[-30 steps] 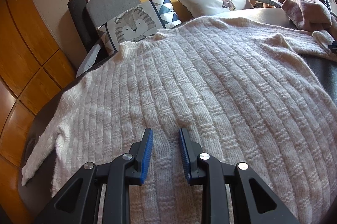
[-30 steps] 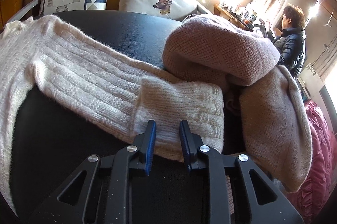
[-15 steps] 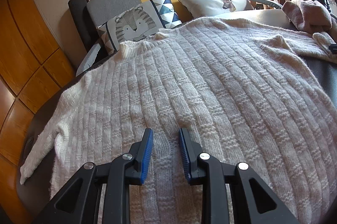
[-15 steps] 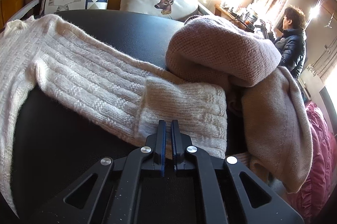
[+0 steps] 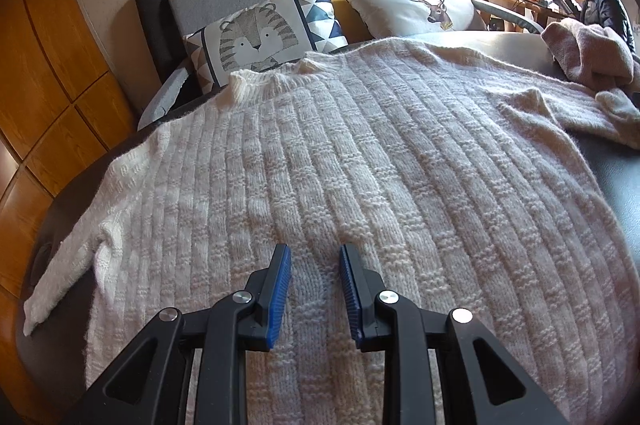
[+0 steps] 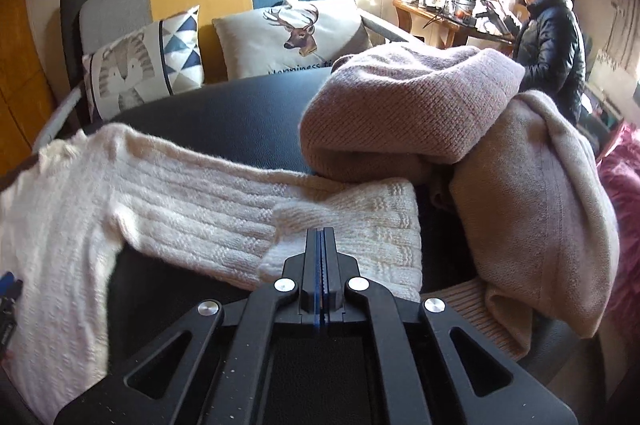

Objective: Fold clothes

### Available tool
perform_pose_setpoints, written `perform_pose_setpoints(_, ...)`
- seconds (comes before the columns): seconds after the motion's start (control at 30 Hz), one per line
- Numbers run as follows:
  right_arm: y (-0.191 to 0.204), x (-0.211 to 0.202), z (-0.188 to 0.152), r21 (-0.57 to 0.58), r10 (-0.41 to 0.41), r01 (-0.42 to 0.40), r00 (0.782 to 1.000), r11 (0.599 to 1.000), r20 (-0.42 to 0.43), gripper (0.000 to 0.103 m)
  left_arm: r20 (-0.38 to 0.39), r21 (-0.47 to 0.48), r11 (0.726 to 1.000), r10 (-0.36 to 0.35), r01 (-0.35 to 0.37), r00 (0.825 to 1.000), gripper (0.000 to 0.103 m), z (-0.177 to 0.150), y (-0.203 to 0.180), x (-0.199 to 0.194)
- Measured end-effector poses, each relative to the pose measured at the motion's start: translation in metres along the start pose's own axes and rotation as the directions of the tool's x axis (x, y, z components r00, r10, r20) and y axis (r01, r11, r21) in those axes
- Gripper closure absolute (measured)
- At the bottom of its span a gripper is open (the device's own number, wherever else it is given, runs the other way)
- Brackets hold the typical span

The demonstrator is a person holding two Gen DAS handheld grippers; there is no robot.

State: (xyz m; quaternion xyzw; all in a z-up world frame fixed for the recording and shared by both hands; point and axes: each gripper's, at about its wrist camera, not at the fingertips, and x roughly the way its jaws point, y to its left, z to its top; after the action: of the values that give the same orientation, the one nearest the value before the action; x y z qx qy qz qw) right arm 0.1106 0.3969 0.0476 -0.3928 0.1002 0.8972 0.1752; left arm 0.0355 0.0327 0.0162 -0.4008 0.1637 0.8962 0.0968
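A cream ribbed knit sweater [image 5: 360, 161] lies spread flat on a dark round table [image 5: 616, 169], collar toward the sofa. My left gripper [image 5: 315, 257] is open and hovers over the sweater's lower middle, holding nothing. In the right wrist view the sweater's right sleeve [image 6: 224, 205] stretches across the table and its cuff [image 6: 360, 225] is raised off the surface. My right gripper [image 6: 321, 237] is shut on the cuff's near edge.
A pile of pink and beige knitwear [image 6: 460, 129] sits right behind the cuff. A sofa with a tiger cushion [image 5: 260, 37] and a deer cushion [image 6: 292, 33] stands beyond the table. A person in a dark jacket [image 6: 548, 45] stands at the far right by a desk.
My right gripper closed on the sleeve cuff and has lifted it, the view now higher. My left gripper stays open and has barely moved over the sweater.
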Motion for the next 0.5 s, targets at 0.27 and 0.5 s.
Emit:
perform_pose_setpoints(0.27,0.002,-0.020,0.011,0.130,0.204,-0.205,0.979,0.970,0.024,0.103,0.034,-0.001,0.967,-0.254,0.254,0.967,0.078,0.044,-0.034,-0.020)
perform_pose_setpoints(0.5,0.026,-0.027,0.008,0.195,0.375,-0.378,0.926,0.905,0.052,0.103,-0.045,-0.012,0.882,-0.471,0.471,0.881,0.077,0.092,-0.102,-0.017)
